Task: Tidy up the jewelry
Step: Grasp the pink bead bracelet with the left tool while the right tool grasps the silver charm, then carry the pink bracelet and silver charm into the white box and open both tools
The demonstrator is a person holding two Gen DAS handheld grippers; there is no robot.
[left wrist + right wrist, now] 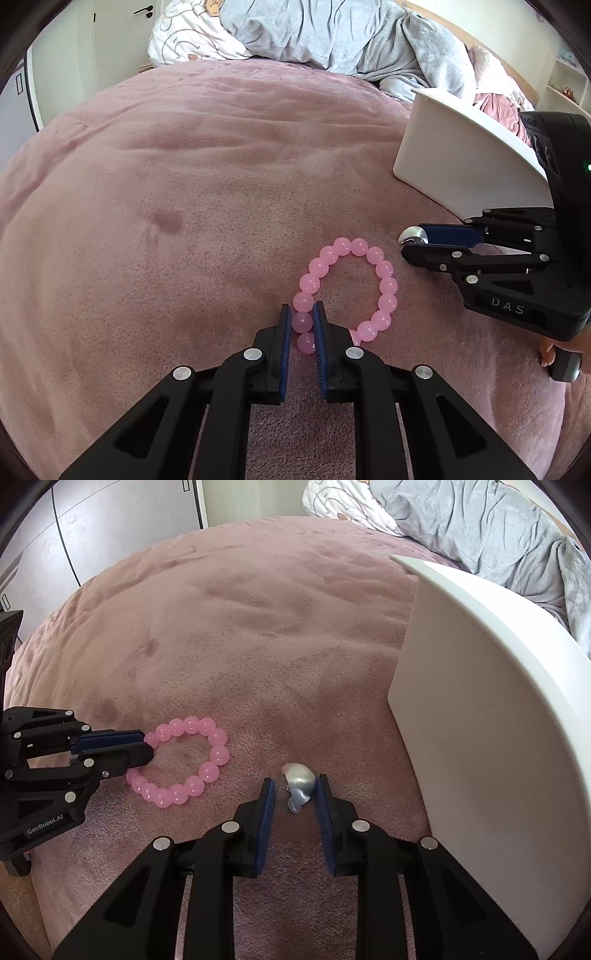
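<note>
Now, over on the left, the left gripper (302,326) has its blue pads clamped on the pink bead bracelet (347,288), pinching a bead or two at the near-left part of the loop, while the rest of the ring lies flat on the pink plush blanket (184,184). From the right wrist camera, that same left gripper (147,747) comes in from the left edge with its tips together on the bracelet (184,760). Moving along to the middle, a small silver earring (300,784) sits on the blanket (258,627) just right of the bracelet, apart from it. The right gripper (295,794) has it between its pads: the right pad touches the shiny piece, the left pad stands a little off, so the jaws are narrowed around it without a full pinch. In the left wrist view, the right gripper (410,245) reaches in from the right with the silver earring (410,234) at its tips, and a hand (557,350) shows at the handle. Further right, a white box (461,720) rests on the blanket close beside the earring, and a grey duvet (332,33) is bunched up behind.
</note>
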